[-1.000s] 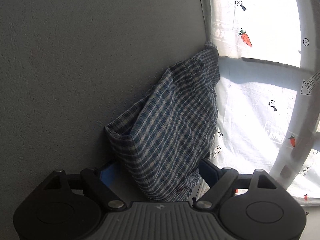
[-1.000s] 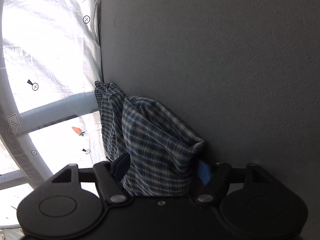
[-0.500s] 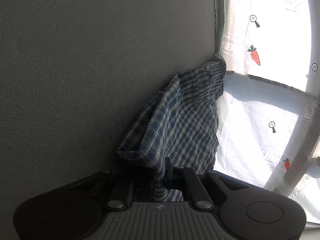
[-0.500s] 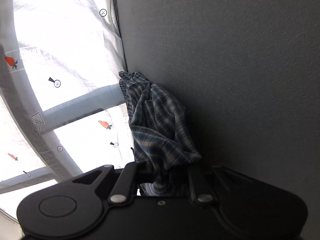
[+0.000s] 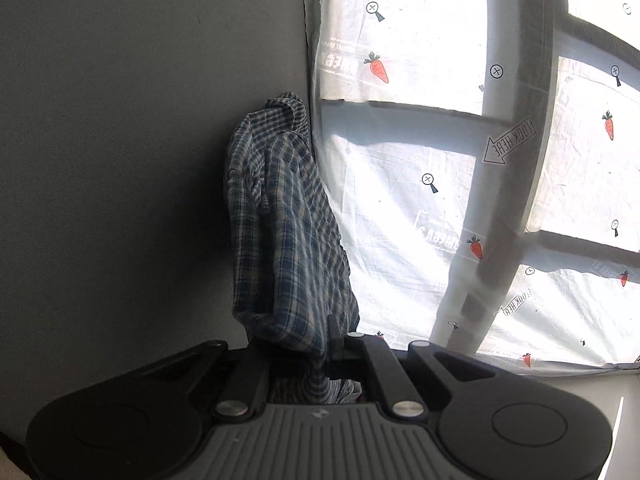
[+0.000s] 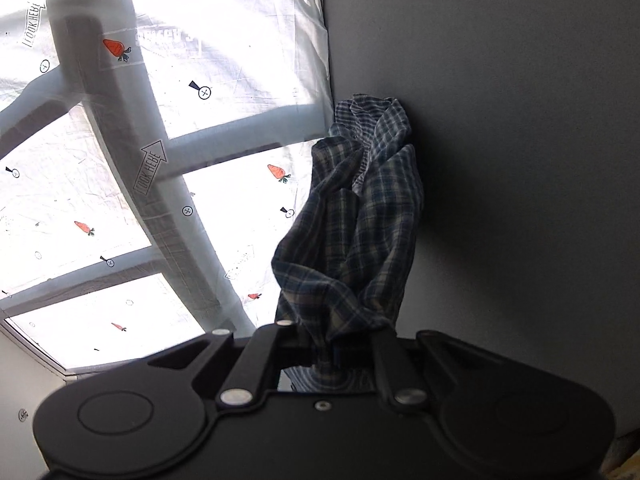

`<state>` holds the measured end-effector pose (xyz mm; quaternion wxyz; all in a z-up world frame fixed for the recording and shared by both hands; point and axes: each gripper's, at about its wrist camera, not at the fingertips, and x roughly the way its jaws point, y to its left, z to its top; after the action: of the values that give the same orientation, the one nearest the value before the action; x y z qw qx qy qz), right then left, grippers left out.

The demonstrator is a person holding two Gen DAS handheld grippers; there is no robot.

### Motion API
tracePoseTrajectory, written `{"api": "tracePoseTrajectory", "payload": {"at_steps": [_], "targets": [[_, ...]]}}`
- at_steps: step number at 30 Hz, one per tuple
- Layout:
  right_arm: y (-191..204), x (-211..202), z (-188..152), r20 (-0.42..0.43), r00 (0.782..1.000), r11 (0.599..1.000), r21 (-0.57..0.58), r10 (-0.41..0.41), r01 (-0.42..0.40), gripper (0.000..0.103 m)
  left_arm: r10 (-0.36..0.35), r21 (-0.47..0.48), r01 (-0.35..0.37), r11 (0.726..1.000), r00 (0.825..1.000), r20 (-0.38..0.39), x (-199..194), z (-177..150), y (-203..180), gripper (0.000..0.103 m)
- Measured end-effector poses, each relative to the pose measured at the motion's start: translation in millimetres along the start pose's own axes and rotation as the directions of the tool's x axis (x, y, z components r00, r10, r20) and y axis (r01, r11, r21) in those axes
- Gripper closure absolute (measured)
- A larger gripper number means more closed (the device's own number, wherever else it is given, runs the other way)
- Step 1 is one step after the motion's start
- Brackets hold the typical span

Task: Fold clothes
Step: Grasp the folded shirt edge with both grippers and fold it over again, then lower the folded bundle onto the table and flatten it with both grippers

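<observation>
A blue and white checked shirt (image 5: 284,220) stretches away from my left gripper (image 5: 316,356), which is shut on its near edge. The same shirt (image 6: 360,224) shows in the right wrist view, bunched and hanging in folds, with its collar end far from the camera. My right gripper (image 6: 340,344) is shut on another part of its edge. The fingertips of both grippers are hidden in the cloth.
A grey textured wall (image 5: 140,160) stands behind the shirt; it also shows in the right wrist view (image 6: 520,120). A sunlit white curtain (image 5: 440,160) with carrot prints and arrows hangs beside it, over a window frame (image 6: 132,140).
Both grippers were open around the shirt's edge one second ago and have shut on it. Both have since pulled back, and the shirt now hangs longer and narrower.
</observation>
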<state>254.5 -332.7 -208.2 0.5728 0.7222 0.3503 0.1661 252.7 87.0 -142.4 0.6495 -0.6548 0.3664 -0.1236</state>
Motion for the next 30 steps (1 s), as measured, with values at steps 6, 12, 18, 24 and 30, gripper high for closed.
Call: {"api": "tracePoseTrajectory", "payload": {"at_steps": [6, 12, 18, 24, 30], "targets": [[-7.4, -2.8, -7.5, 0.027, 0.992, 0.958, 0.266, -0.12, 0.108, 0.095, 0.11, -0.225, -0.111, 0.968, 0.994, -0.017, 4.6, -4.0, 8.6, 0.097], [10.5, 16.2, 3.7, 0.032, 0.989, 0.938, 0.322, -0.145, 0.127, 0.094, 0.092, -0.331, -0.093, 0.939, 0.996, -0.019, 29.4, 6.1, 6.0, 0.097], [21.0, 39.2, 20.4, 0.04, 0.989, 0.922, 0.369, -0.146, 0.121, 0.092, 0.065, -0.454, -0.066, 0.889, 0.998, -0.018, 60.2, 20.4, 2.9, 0.096], [28.0, 68.7, 42.8, 0.043, 0.988, 0.905, 0.409, -0.151, 0.121, 0.086, 0.079, -0.521, -0.079, 0.85, 0.997, -0.023, 83.2, 40.3, 3.9, 0.093], [42.9, 111.4, 78.5, 0.038, 0.99, 0.9, 0.422, -0.136, 0.107, 0.076, 0.077, -0.508, -0.069, 0.859, 0.997, -0.006, 122.6, 70.2, -9.3, 0.087]]}}
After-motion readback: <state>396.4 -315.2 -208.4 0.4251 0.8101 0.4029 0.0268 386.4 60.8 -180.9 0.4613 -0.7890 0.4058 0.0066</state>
